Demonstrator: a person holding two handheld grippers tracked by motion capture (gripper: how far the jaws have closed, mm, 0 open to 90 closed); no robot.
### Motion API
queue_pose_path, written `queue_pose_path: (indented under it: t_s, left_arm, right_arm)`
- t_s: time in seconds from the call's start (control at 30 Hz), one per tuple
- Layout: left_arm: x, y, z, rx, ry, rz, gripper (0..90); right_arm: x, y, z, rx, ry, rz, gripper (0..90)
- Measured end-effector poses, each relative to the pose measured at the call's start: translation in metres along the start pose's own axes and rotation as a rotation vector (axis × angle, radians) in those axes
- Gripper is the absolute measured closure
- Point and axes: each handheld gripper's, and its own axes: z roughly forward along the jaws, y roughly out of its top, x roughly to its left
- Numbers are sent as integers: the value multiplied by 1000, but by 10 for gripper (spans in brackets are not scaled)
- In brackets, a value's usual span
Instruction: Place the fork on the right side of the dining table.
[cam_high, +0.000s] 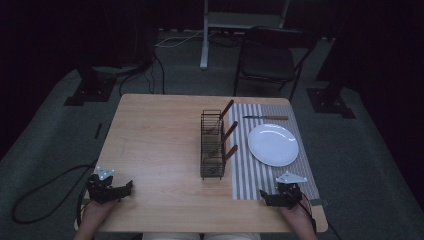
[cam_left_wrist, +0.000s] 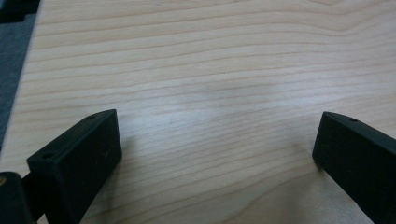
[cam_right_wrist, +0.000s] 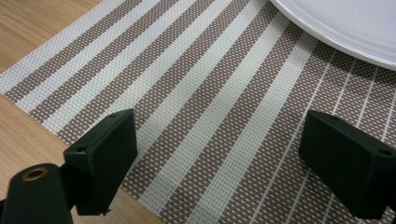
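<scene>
Two tongs are in my hands, both spread wide and pinching nothing: my left tongs rest low at the near left corner of the wooden table over bare wood, and my right tongs sit at the near edge of the striped placemat. Nearest my right tongs is the white plate, lying on the placemat just beyond them, untouched. Left of the plate stands a black wire rack holding three wooden-handled utensils, and a knife lies on the placemat beyond the plate.
</scene>
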Motion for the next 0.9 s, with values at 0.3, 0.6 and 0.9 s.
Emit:
queue_pose_path:
  t_s: [0.3,0.6,0.9]
  left_arm:
    - [5,-3,-2,-2,59,-63,14]
    - [6,-2,-2,0,46,-52,14]
    - [6,-2,-2,0,46,-52,14]
  right_arm:
    - [0,0,-2,15,13,-10,112]
    - [0,4,-1,48,10,-12,112]
    - [-1,11,0,67,26,-1,134]
